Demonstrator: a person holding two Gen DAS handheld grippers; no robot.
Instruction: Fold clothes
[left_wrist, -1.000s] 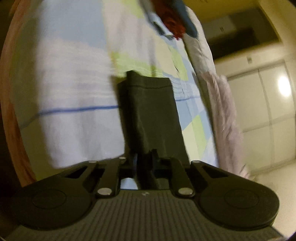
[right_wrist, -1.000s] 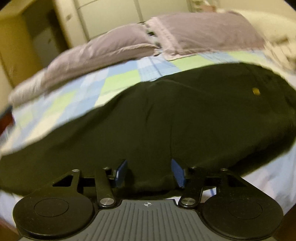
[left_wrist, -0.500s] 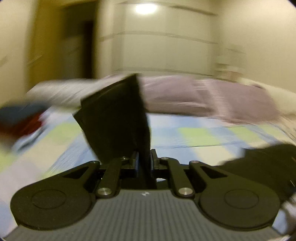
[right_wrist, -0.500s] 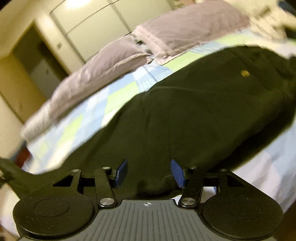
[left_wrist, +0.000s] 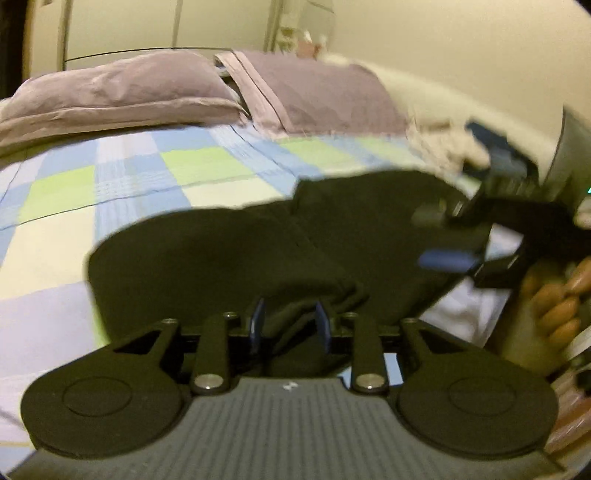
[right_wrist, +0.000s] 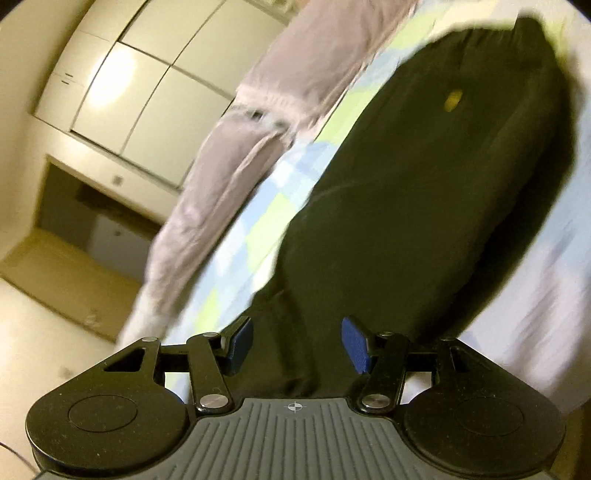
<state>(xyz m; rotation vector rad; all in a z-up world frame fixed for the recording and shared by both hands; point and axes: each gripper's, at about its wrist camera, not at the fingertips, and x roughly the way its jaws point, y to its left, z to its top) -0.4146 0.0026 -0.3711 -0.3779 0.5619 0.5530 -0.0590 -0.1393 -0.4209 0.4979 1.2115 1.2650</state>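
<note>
Black garment (left_wrist: 229, 254) folded on checked bedspread (left_wrist: 147, 173); left claw (left_wrist: 289, 326) just opening around its edge, right claw (right_wrist: 297, 345) wide

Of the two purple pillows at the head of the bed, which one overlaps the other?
In the left wrist view, the right-hand pillow: its flat bordered edge lies over the left-hand pillow, which is plumper and set lower.

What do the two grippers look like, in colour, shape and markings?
Both match. The left gripper has black linkage arms with silver rivets, two round black discs, a grey ribbed body bearing a small white mark, and blue pads. The right gripper has the same build, with blue pads and a small crosshair mark. No cables or sleeves show.
</note>
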